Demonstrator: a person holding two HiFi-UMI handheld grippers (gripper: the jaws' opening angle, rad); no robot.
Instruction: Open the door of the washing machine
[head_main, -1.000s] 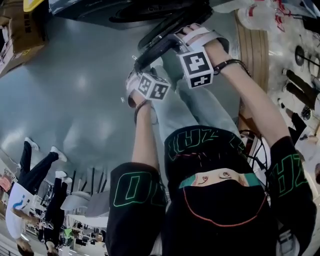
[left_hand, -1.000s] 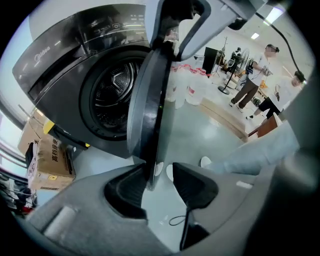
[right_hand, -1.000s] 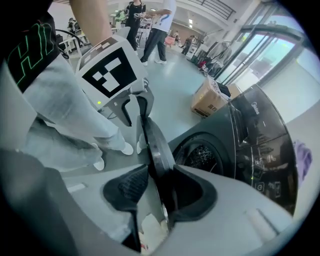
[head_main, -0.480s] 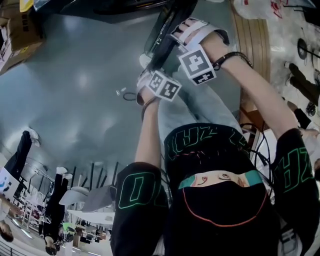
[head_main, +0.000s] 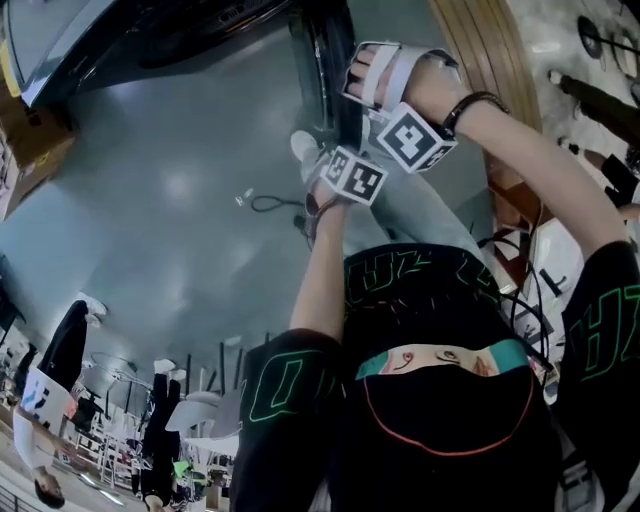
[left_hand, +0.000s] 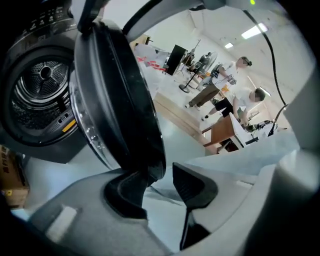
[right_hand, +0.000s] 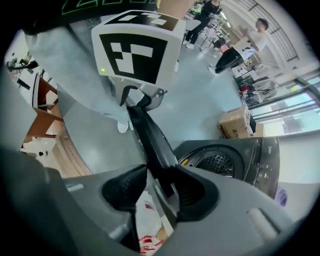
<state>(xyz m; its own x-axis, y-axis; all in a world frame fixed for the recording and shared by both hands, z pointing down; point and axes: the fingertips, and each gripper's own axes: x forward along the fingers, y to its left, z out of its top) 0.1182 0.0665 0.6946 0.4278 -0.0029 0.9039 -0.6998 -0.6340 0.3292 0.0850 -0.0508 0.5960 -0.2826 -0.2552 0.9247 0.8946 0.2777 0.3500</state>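
Door (left_hand: 120, 100): open, edge-on, clear of the washer (left_hand: 40, 95); its rim runs from one gripper to the other.
Left gripper (left_hand: 160, 187): fingers (left_hand: 192, 187) spread, rim between them.
Right gripper (right_hand: 156, 192): fingers (right_hand: 122, 192) spread astride the rim's other end.

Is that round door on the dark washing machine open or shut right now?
Open. The round black door stands swung away from the dark grey washing machine, leaving its perforated metal drum exposed.
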